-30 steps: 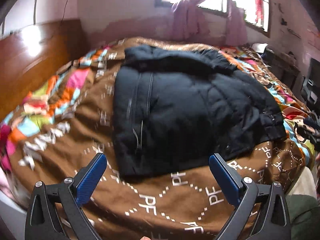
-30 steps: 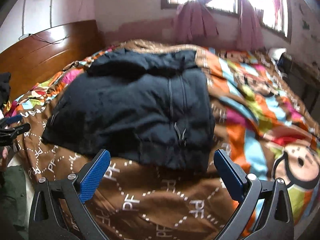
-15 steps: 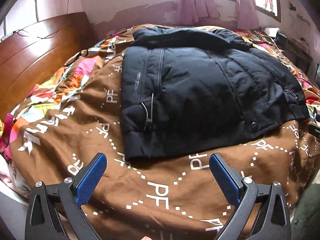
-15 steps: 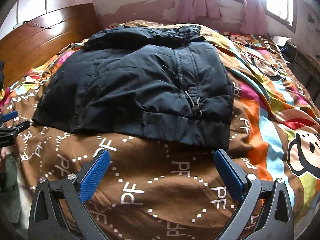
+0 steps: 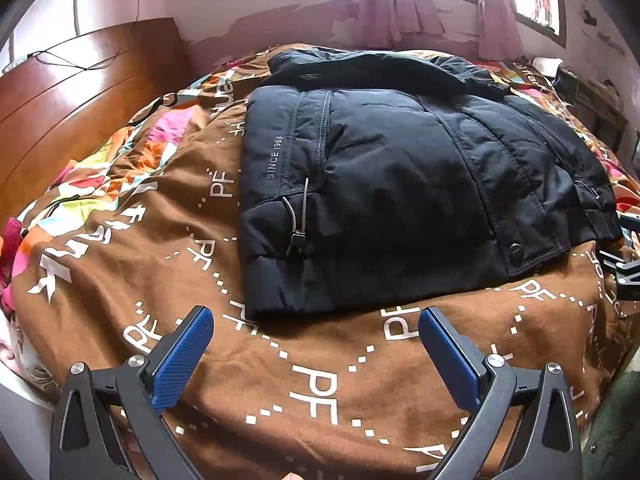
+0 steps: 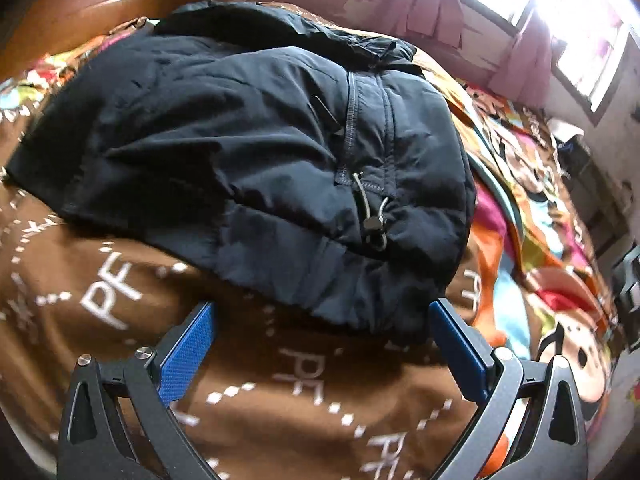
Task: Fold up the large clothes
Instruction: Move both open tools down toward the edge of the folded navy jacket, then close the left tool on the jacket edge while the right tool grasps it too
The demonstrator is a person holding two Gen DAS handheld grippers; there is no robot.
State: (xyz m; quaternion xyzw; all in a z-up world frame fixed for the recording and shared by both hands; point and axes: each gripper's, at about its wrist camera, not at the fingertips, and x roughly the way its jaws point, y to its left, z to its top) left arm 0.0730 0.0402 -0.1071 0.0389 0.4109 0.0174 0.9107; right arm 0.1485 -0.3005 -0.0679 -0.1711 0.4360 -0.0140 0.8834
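Note:
A black padded jacket (image 5: 400,184) lies spread on the bed, its hem toward me and its hood at the far end. It also shows in the right wrist view (image 6: 256,152). My left gripper (image 5: 316,336) is open and empty, low over the bedspread just short of the hem's left corner. My right gripper (image 6: 320,324) is open and empty, its blue fingers right at the hem's right corner, by the drawcord toggle (image 6: 374,224). The other gripper's tip (image 5: 626,264) shows at the right edge of the left wrist view.
A brown bedspread with white "PF" print (image 5: 312,392) and bright cartoon patches (image 6: 560,300) covers the bed. A wooden headboard (image 5: 80,96) stands on the left. Pink curtains (image 5: 396,12) hang at the window behind. Dark furniture (image 6: 624,280) stands at the right.
Both grippers have moved forward and lower toward the jacket's hem. The right one has swung to the hem's right corner. Both stay open.

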